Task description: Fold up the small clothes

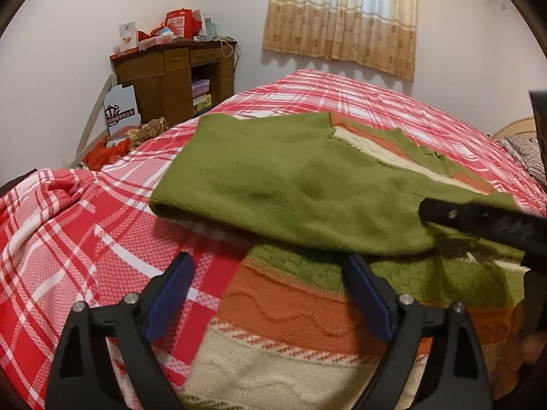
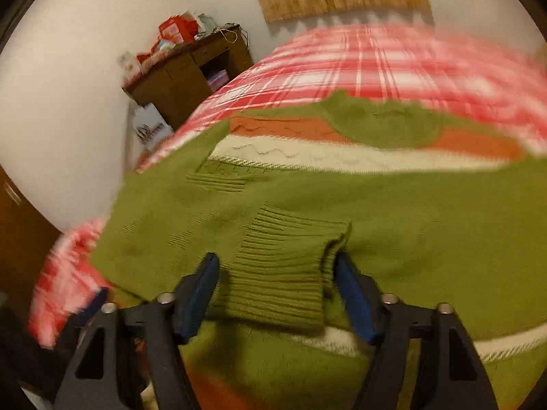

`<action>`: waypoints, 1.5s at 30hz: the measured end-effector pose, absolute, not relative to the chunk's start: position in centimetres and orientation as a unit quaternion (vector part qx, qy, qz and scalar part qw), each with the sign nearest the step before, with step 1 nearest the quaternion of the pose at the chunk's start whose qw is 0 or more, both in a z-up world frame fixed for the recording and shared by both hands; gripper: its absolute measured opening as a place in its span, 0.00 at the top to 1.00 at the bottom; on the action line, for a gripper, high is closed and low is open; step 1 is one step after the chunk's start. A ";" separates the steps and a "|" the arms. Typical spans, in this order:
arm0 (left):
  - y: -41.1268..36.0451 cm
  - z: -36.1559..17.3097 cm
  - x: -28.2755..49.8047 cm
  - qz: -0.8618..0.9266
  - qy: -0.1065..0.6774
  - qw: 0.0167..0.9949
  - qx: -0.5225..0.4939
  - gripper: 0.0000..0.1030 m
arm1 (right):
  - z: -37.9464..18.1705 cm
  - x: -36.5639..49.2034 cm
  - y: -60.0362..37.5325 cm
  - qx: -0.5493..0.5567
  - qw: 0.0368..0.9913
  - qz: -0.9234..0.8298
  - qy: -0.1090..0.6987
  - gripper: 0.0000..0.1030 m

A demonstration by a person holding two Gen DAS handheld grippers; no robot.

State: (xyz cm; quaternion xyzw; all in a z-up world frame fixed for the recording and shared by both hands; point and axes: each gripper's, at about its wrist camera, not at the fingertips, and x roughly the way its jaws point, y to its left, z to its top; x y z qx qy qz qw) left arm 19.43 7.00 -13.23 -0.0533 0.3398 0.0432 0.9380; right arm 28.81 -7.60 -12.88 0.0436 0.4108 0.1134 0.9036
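Note:
A small knit sweater (image 1: 290,184), green with orange and cream stripes, lies partly folded on the red plaid bed (image 1: 85,225). My left gripper (image 1: 270,294) is open and empty, hovering over the sweater's lower striped edge (image 1: 290,324). The other gripper's black finger (image 1: 478,222) reaches in from the right onto the green fold. In the right wrist view, my right gripper (image 2: 277,287) is open around the ribbed green cuff (image 2: 283,273) of a sleeve lying across the sweater body (image 2: 427,222); the jaws stand apart from the cuff. The view is motion-blurred.
A wooden desk (image 1: 171,78) with red boxes stands in the far left corner, a cardboard box (image 1: 121,111) beside it. A curtain (image 1: 342,13) hangs on the far wall. Striped bedding (image 1: 526,150) lies at the right edge.

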 end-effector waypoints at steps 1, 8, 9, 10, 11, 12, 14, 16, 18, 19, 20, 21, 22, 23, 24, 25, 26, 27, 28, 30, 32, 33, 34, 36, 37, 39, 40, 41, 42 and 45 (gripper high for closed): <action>7.3 -13.3 19.5 0.043 0.339 0.938 -0.054 0.09 | -12.8 28.9 -7.1 0.035 0.903 0.117 0.411 0.72; 7.8 -13.1 19.5 0.041 0.337 0.939 -0.060 0.09 | -5.3 28.8 -6.5 0.023 0.929 0.147 0.338 0.96; 7.9 -13.0 19.6 0.041 0.337 0.939 -0.060 0.09 | -3.9 28.7 -6.6 0.022 0.934 0.150 0.323 0.96; 8.0 -13.0 19.7 0.041 0.337 0.939 -0.060 0.09 | -2.2 28.5 -6.8 0.023 0.940 0.151 0.304 0.96; 8.0 -13.0 19.7 0.041 0.337 0.939 -0.060 0.09 | -0.9 28.5 -7.0 0.025 0.945 0.151 0.289 0.96; 8.2 -13.0 19.8 0.041 0.338 0.938 -0.060 0.09 | 0.7 28.2 -7.5 0.028 0.951 0.149 0.270 0.96; 8.4 -13.0 19.8 0.042 0.338 0.938 -0.062 0.09 | 3.3 27.6 -8.9 0.030 0.962 0.134 0.235 0.96; 8.4 -13.0 19.9 0.042 0.338 0.938 -0.062 0.09 | 4.6 26.8 -10.5 0.027 0.969 0.116 0.218 0.96; 8.5 -12.9 20.1 0.043 0.338 0.938 -0.061 0.09 | 4.7 26.4 -12.4 0.020 0.973 0.093 0.211 0.96; 8.5 -12.9 20.1 0.043 0.338 0.938 -0.061 0.09 | 4.3 26.2 -13.6 0.018 0.973 0.081 0.214 0.96; 8.5 -12.9 20.1 0.043 0.338 0.938 -0.061 0.09 | 3.5 26.2 -15.0 0.018 0.973 0.065 0.222 0.96; 8.5 -12.9 20.1 0.044 0.338 0.938 -0.061 0.09 | 2.8 26.1 -16.1 0.018 0.972 0.052 0.230 0.96; 8.4 -12.9 20.1 0.044 0.338 0.938 -0.061 0.09 | 1.5 26.1 -17.5 0.018 0.970 0.035 0.241 0.96; 8.4 -12.9 20.1 0.044 0.339 0.938 -0.061 0.09 | 0.5 26.1 -18.4 0.015 0.968 0.021 0.250 0.96; 8.4 -12.9 20.1 0.045 0.339 0.938 -0.060 0.08 | -1.0 26.3 -19.6 0.008 0.965 0.005 0.263 0.96; 8.4 -12.9 20.2 0.046 0.339 0.938 -0.059 0.08 | -2.5 26.3 -20.5 0.001 0.961 -0.011 0.278 0.96; 8.3 -12.9 20.2 0.046 0.340 0.938 -0.057 0.08 | -4.2 26.5 -21.4 -0.005 0.955 -0.024 0.296 0.96; 8.3 -12.9 20.2 0.047 0.340 0.938 -0.056 0.08 | -6.2 26.7 -22.3 -0.008 0.947 -0.038 0.318 0.96; 8.3 -12.9 20.2 0.048 0.340 0.937 -0.056 0.08 | -7.7 26.9 -22.9 -0.009 0.942 -0.049 0.332 0.96; 8.3 -12.9 20.3 0.048 0.341 0.937 -0.055 0.08 | -10.1 27.0 -24.0 -0.013 0.931 -0.068 0.358 0.94; 8.3 -12.9 20.3 0.048 0.342 0.937 -0.054 0.07 | -12.2 27.1 -25.3 -0.002 0.914 -0.081 0.398 0.86; 8.3 -12.9 20.4 0.047 0.342 0.937 -0.054 0.07 | -12.3 26.6 -25.8 0.015 0.913 -0.076 0.400 0.84; 8.3 -12.9 20.4 0.046 0.342 0.937 -0.053 0.06 | -11.9 26.0 -26.4 0.034 0.916 -0.074 0.392 0.83; 8.2 -13.0 20.5 0.046 0.343 0.937 -0.053 0.05 | -10.7 24.5 -27.8 0.048 0.918 -0.128 0.373 0.74; 8.2 -13.0 20.5 0.047 0.343 0.937 -0.052 0.05 | -10.0 23.6 -28.5 0.047 0.916 -0.170 0.361 0.74; 8.1 -13.1 20.6 0.047 0.344 0.936 -0.049 0.04 | -8.7 21.9 -29.2 0.072 0.921 -0.183 0.335 0.74; 8.1 -13.1 20.6 0.047 0.344 0.936 -0.048 0.03 | -8.3 21.7 -29.3 0.087 0.928 -0.157 0.328 0.74; 8.1 -13.1 20.6 0.047 0.345 0.936 -0.048 0.03 | -7.9 21.6 -28.7 0.094 0.932 -0.120 0.329 0.74; 8.1 -13.1 20.6 0.048 0.345 0.936 -0.047 0.03 | -7.7 21.9 -28.0 0.093 0.933 -0.098 0.334 0.74; 8.0 -13.1 20.6 0.049 0.346 0.936 -0.044 0.02 | -9.0 23.5 -26.1 0.104 0.925 -0.028 0.365 0.74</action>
